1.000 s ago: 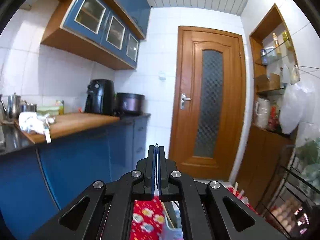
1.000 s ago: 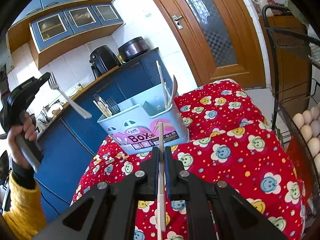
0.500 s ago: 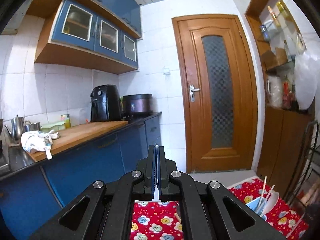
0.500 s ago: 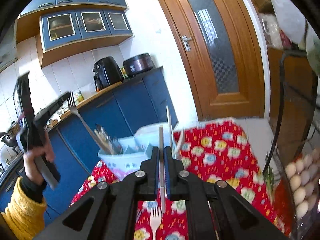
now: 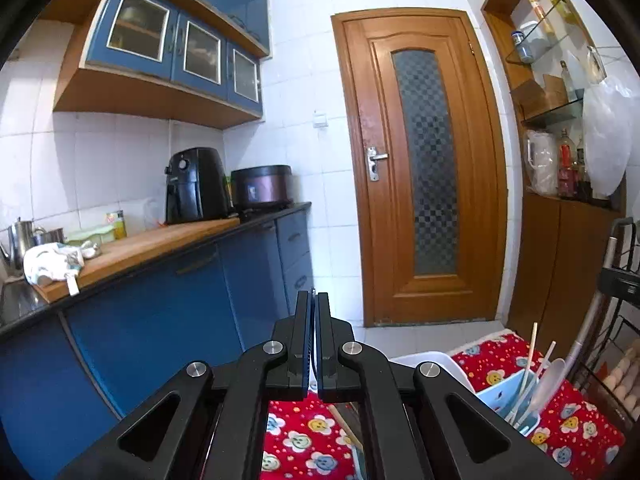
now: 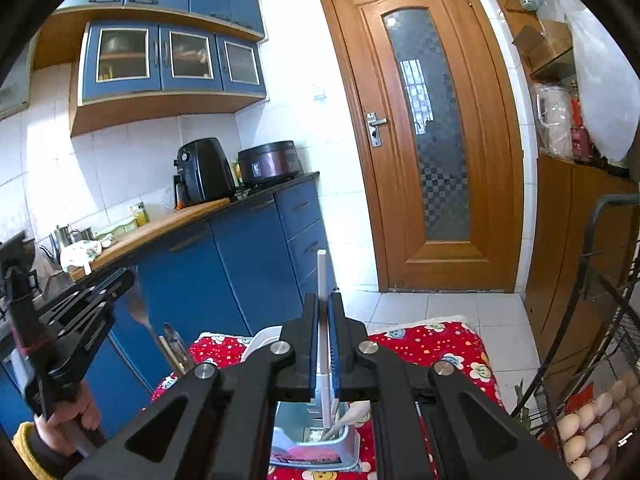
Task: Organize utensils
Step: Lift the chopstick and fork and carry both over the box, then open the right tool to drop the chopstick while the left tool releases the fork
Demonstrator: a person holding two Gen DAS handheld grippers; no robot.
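right claw (image 6: 323,312) clamps white utensil (image 6: 322,280) | above holder (image 6: 308,446) rim

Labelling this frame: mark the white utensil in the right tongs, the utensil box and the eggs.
white utensil (image 6: 322,280), right wrist view, upper handle.
utensil box (image 6: 344,446), right wrist view, front rim.
eggs (image 6: 592,428), right wrist view, one egg's shell.

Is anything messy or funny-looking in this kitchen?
One thing: a crumpled white patterned cloth lies bunched at the near end of the wooden countertop board, not folded. Otherwise nothing stands out: the pale blue plastic utensil box sits upright on the red flowered tablecloth, and the brown wooden door is shut.
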